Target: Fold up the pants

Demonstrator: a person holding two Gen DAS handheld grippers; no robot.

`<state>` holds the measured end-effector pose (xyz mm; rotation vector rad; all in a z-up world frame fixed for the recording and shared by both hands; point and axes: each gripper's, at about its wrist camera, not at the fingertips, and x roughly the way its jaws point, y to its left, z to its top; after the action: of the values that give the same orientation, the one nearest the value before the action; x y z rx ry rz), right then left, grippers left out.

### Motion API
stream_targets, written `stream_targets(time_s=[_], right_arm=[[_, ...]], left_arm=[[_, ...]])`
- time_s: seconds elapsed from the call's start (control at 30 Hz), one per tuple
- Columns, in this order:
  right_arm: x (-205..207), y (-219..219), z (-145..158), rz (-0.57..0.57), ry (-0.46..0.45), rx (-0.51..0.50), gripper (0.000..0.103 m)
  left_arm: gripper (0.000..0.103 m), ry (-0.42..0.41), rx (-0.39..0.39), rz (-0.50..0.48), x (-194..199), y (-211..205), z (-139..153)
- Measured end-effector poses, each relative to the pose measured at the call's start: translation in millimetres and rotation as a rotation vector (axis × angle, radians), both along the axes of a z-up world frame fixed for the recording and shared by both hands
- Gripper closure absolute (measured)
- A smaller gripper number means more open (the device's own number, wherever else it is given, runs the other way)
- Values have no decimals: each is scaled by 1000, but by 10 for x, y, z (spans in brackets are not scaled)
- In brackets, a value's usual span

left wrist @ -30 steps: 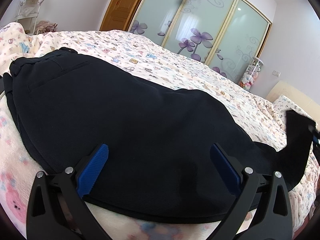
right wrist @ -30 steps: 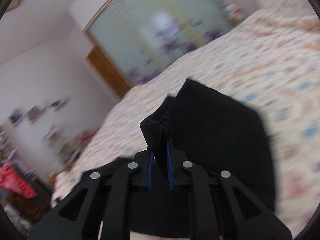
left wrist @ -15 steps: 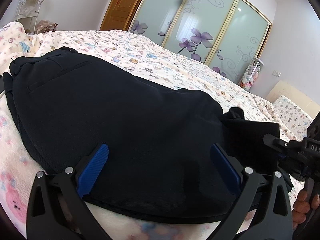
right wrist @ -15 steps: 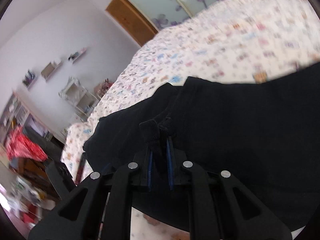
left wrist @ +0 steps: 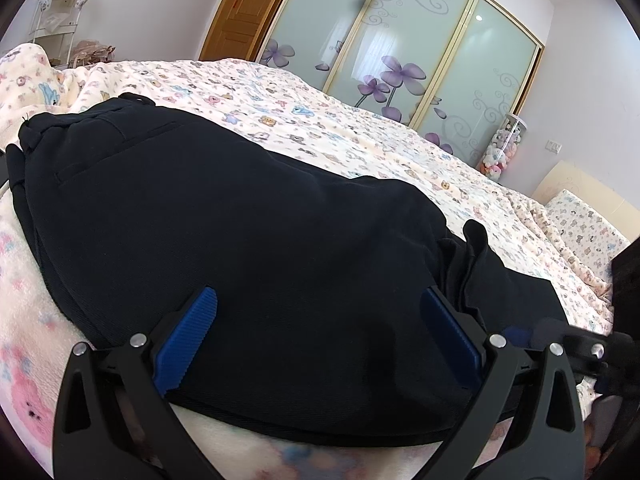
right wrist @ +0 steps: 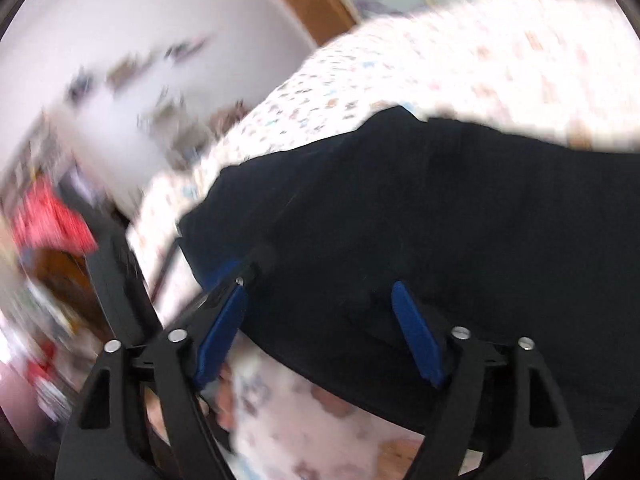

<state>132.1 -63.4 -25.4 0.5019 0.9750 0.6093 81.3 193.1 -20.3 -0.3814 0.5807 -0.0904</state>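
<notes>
In the left wrist view the left gripper (left wrist: pixel 320 336), black with ribbed blue pads (left wrist: pixel 188 340), has its two fingers spread wide and holds nothing; both pads rest just over the near part of the dark navy fabric pants (left wrist: pixel 224 216). The pants lie on the bed with the cream cartoon-print blanket (left wrist: pixel 360 128), close to its near edge, and the near hem touches the pale fluffy cover there. The waistband with a pocket slit is at the left end of the garment, and at the right end some cloth is laid back over itself in a wrinkled fold. Just beside that fold, at the right edge of this view, part of the right gripper (left wrist: pixel 580 348) is visible. In the right wrist view, which is blurred, the right gripper (right wrist: pixel 320 328) is also spread open and pinches nothing; its blue pads (right wrist: pixel 416 332) stand over the near edge of the pants (right wrist: pixel 460 220), and the left gripper's black frame (right wrist: pixel 236 280) shows just beyond the left pad. Farther away, behind the bed, stand the frosted sliding wardrobe doors with purple flowers (left wrist: pixel 400 48), a brown wooden door (left wrist: pixel 244 12) to their left, and a white metal shelf rack (left wrist: pixel 60 20) at the far left wall.
</notes>
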Motion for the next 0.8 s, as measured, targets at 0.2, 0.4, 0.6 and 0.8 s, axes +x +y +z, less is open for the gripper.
stream_targets(time_s=[0.2,0.4,0.6,0.8], right_arm=[[-236,-273,179,10,-26,121,25],[-924,-749,489,-4,-286,110,12],[-1087,-1110,196,-46,-317,292,8],[-1070,-1212,34,-51,-275,306,8]], left_arm=[[2,33,16,-20,-4,-8,82],[2,64,-18,15,-300,317,397],[2,182,-299,112,-284,1119,413],[2,277,-422,171,-131,1552,244]])
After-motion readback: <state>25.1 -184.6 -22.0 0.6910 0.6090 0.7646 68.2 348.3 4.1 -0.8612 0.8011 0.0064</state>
